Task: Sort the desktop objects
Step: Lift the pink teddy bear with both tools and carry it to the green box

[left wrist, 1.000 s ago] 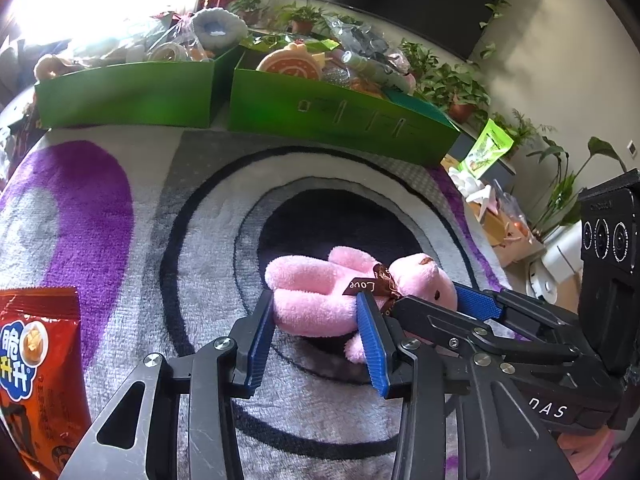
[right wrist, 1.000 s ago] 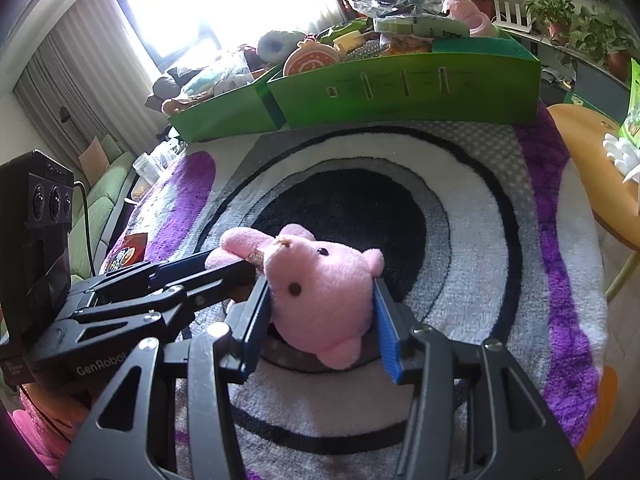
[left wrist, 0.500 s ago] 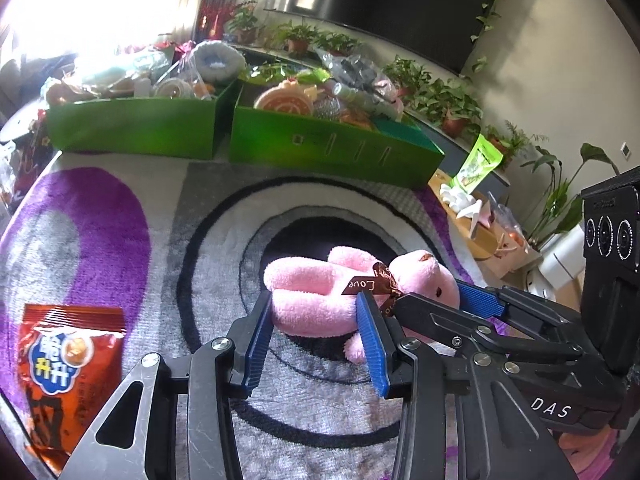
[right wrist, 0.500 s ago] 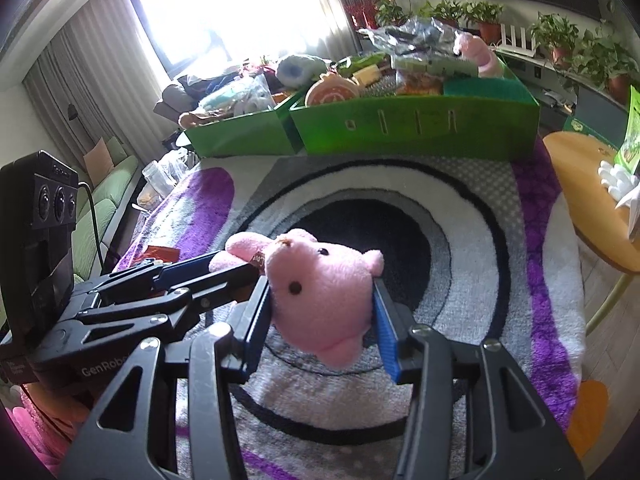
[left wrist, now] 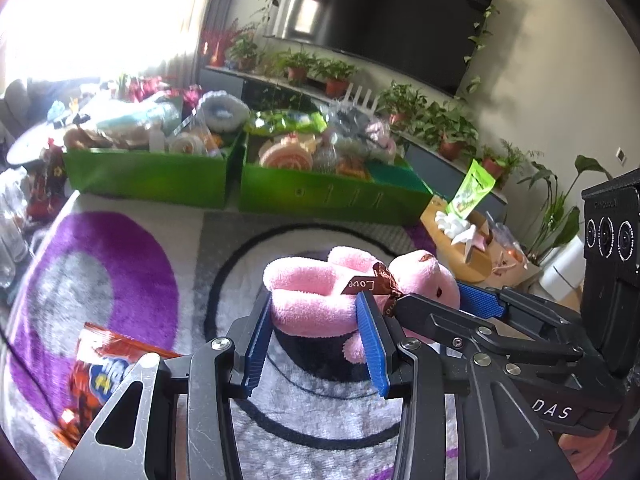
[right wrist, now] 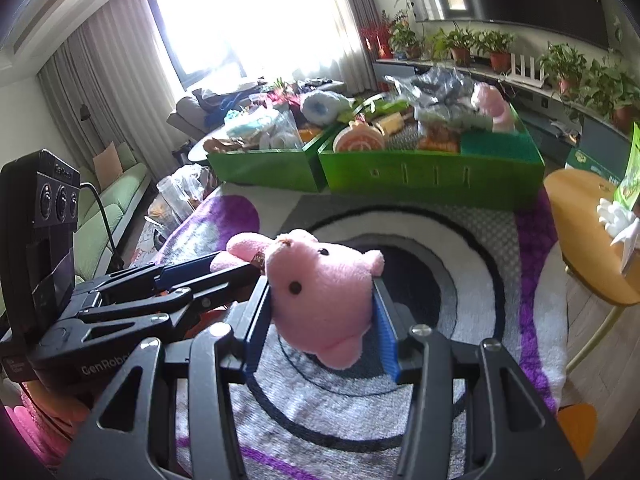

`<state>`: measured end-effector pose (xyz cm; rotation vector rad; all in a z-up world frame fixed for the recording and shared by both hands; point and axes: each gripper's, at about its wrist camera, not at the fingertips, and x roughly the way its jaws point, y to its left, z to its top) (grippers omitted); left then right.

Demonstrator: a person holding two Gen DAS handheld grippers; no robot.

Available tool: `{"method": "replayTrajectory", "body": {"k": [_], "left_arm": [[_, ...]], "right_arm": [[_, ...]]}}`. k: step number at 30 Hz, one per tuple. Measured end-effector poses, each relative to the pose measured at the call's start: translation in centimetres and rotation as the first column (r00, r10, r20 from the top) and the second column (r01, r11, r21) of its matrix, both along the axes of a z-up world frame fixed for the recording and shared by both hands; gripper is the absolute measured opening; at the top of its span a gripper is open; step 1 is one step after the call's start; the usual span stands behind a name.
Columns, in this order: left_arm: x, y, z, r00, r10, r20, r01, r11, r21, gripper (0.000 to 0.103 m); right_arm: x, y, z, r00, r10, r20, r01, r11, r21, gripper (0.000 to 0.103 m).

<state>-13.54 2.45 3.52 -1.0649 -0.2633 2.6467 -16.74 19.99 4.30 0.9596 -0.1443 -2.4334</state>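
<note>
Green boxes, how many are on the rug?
2. One green box sits at the rug's far edge on the left, the other green box right beside it. Both are piled with things, and more could be hidden behind them.

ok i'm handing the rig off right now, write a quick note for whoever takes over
Left claw: shut on the pink plush bear's body.
Right claw: shut on its head; both hold it above the rug.
Two green boxes, both already full of items, stand at the rug's far edge.
Red snack bag lies on the rug, unsorted.
Left to do: put the bear in a box, then the bag.
</note>
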Motion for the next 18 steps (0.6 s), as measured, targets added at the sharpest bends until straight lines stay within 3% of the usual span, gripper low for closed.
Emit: {"method": "replayTrajectory", "body": {"k": [18], "left_arm": [[0.0, -4.2, 4.3, 0.994, 0.071, -0.089, -0.073, 0.997, -0.021, 0.041]], "right_arm": [[-0.7, -4.1, 4.6, 0.993, 0.072, -0.095, -0.075, 0.997, -0.025, 0.047]]}}
